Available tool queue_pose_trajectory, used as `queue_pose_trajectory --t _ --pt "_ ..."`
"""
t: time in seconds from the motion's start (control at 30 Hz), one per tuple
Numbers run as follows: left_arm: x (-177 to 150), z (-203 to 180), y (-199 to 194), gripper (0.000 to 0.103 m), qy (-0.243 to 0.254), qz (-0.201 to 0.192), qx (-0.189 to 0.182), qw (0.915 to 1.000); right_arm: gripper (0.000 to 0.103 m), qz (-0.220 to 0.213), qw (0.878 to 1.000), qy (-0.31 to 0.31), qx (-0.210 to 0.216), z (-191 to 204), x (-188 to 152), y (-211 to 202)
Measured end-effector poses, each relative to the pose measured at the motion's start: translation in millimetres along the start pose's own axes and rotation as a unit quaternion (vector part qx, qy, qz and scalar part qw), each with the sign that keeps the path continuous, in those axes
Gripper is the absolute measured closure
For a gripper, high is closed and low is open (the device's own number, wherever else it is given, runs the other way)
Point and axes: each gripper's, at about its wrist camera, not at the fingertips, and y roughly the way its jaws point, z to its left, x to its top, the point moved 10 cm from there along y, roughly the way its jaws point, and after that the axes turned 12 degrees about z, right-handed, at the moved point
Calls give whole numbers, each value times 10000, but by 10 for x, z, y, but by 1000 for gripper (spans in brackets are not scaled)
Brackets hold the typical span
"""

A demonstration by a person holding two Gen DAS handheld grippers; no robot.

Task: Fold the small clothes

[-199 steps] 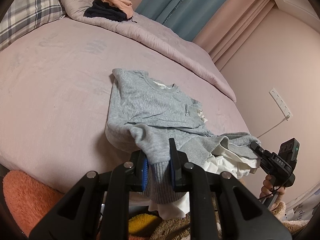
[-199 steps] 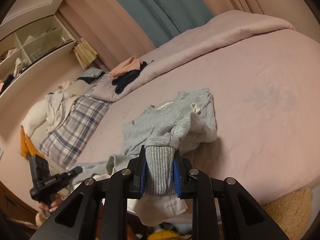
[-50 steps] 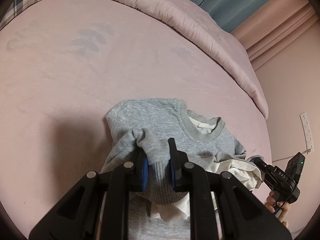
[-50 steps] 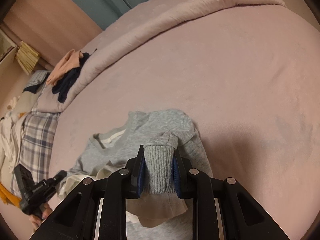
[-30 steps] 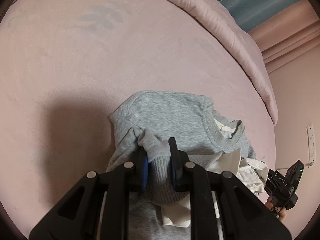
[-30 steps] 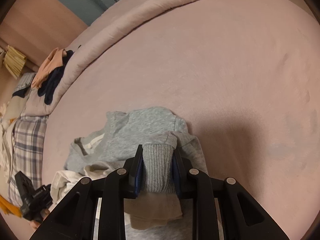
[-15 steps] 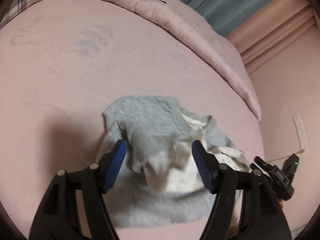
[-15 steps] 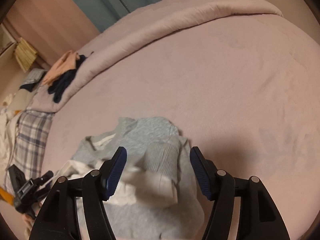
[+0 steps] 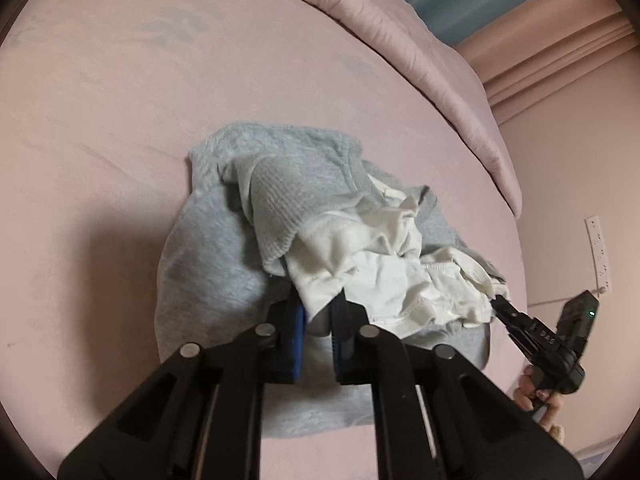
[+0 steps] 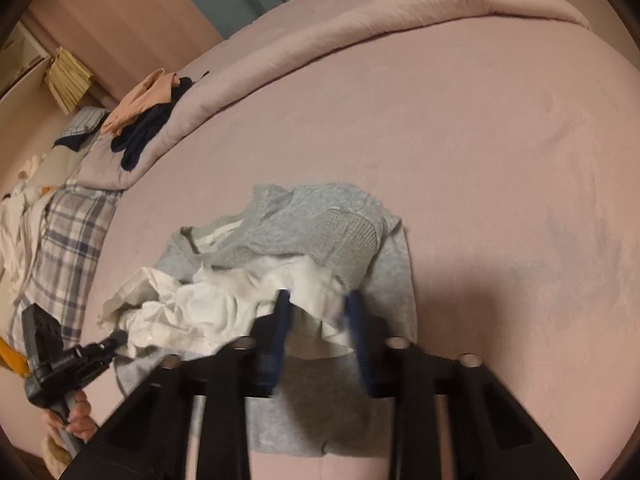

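Note:
A small grey sweatshirt (image 9: pixel 208 264) with a white inner layer (image 9: pixel 376 264) lies bunched on the pink bed; it also shows in the right wrist view (image 10: pixel 320 232). Its ribbed hem and white lining are folded up over the chest. My left gripper (image 9: pixel 318 320) is shut on the edge of the white lining. My right gripper (image 10: pixel 318 312) has its jaws partly apart around the white lining's edge (image 10: pixel 312 280); the frame is blurred and I cannot tell if it grips. The right gripper also shows in the left wrist view (image 9: pixel 540 336), and the left in the right wrist view (image 10: pixel 80 356).
The pink bed sheet (image 9: pixel 120 120) spreads all around the sweatshirt. A rolled pink duvet (image 10: pixel 360 28) runs along the far side, with peach and navy clothes (image 10: pixel 148 112) on it. A plaid pillow (image 10: pixel 68 232) lies at the left. A wall socket (image 9: pixel 598 256) is at the right.
Half a second ago both grippers were wide open above the dropped hem. Now both have come down and closed in on the white lining's edge, the left one fully.

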Motion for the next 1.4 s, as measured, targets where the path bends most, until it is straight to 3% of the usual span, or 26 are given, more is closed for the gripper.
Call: queue_pose_trajectory --t 0.2,0.4,0.6,0.87,0.93,1.0,1.07,1.17,1.2,1.4 --pt "370 -143 -239 96 84 -388 -137 9991 89 -295 9993 -41 225 130 294 -185" --pt "719 -57 -96 96 -184 -400 -96 9990 97 -305 9986 203 376 195 754 -11" --pt "1002 81 140 95 -408 -400 179 9982 98 -182 9988 423 155 126 952 305" --pt "1133 164 335 93 -432 -225 421 9979 98 91 9980 499 -367 36 1083 671" --pt "1123 135 299 85 -320 -140 486 9982 98 179 9972 595 -410 -6 1070 720" --pt "1112 77 165 45 -187 -302 536 9979 96 164 9973 615 -369 -15 1046 687" --pt "1090 35 11 26 -108 -520 644 9965 89 99 9978 510 -411 7 1015 607" --pt "970 -73 -174 26 225 -658 802 9943 47 -71 9970 395 -661 -7 966 437" --pt "920 -92 -218 26 283 -679 826 9939 43 -120 9969 376 -685 -20 958 385" --pt "528 -56 -292 22 432 -566 922 9932 43 -171 9967 172 -771 -89 731 100"
